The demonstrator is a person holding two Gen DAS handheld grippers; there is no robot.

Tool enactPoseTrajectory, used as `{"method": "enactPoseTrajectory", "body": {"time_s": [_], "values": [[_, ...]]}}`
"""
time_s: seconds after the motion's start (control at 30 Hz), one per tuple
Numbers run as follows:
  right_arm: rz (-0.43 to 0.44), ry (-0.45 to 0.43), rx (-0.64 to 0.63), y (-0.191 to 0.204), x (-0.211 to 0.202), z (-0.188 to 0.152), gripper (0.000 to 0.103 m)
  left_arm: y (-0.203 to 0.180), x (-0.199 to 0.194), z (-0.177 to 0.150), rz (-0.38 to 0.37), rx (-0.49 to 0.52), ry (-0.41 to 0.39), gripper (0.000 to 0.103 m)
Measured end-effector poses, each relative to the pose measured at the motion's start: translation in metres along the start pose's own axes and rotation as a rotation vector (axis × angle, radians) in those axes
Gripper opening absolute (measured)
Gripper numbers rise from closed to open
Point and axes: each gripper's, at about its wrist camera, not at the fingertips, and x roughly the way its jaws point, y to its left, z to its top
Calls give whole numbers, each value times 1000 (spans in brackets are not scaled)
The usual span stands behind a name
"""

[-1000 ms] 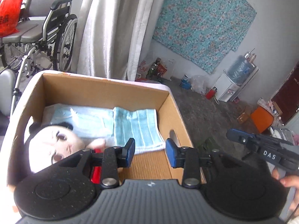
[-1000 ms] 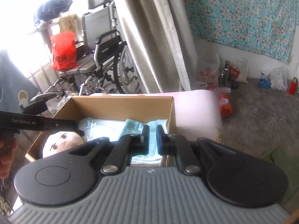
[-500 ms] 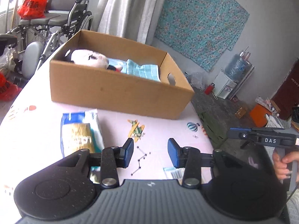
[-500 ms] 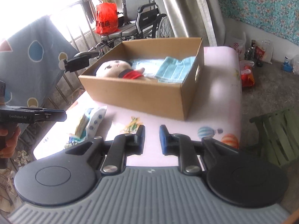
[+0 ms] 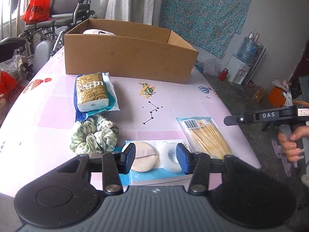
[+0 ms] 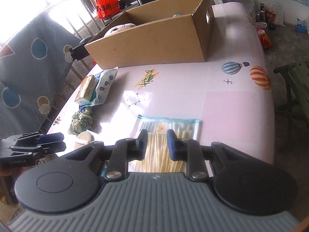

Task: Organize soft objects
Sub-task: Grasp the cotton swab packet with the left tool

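Note:
My left gripper [image 5: 156, 157] hovers over a powder puff pack [image 5: 152, 160] at the table's near edge; its jaws are opening and nothing is pressed between them. A green scrunchie [image 5: 93, 136] and a tissue pack [image 5: 90, 91] lie to its left. My right gripper [image 6: 156, 142] hangs over a cotton swab bag [image 6: 168, 129], jaws opening, holding nothing. The cardboard box [image 5: 127, 58] stands at the far side with a doll's head [image 5: 98, 31] showing above its rim. In the left wrist view the right gripper [image 5: 227, 120] shows side-on at the right edge.
The pink patterned table [image 6: 231, 100] carries everything. A wheelchair [image 5: 63, 19] and a red bag [image 5: 36, 9] stand behind the box. A green stool [image 6: 293, 89] is off the table's right side. A blue blanket [image 6: 25, 67] hangs at the left.
Both grippers have pulled back from above the box and come down over the near part of the table. Both pairs of jaws stand wider than before.

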Motion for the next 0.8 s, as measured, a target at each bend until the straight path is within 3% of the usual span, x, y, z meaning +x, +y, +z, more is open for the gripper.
{"method": "enactPoseTrajectory", "body": {"time_s": [0.13, 0.3, 0.5, 0.63, 0.8], "values": [[-13, 3, 77, -14, 8, -4, 29, -15, 25, 12, -68, 12, 20, 56], [-31, 12, 140, -26, 28, 0, 30, -30, 67, 27, -139, -27, 82, 56], [-20, 5, 203, -43, 31, -11, 38, -43, 112, 38, -147, -22, 176, 56], [-14, -22, 204, -57, 31, -10, 37, -50, 130, 39, -139, -4, 223, 56], [84, -21, 268, -75, 38, -5, 41, -51, 145, 40, -161, -36, 243, 55]]}}
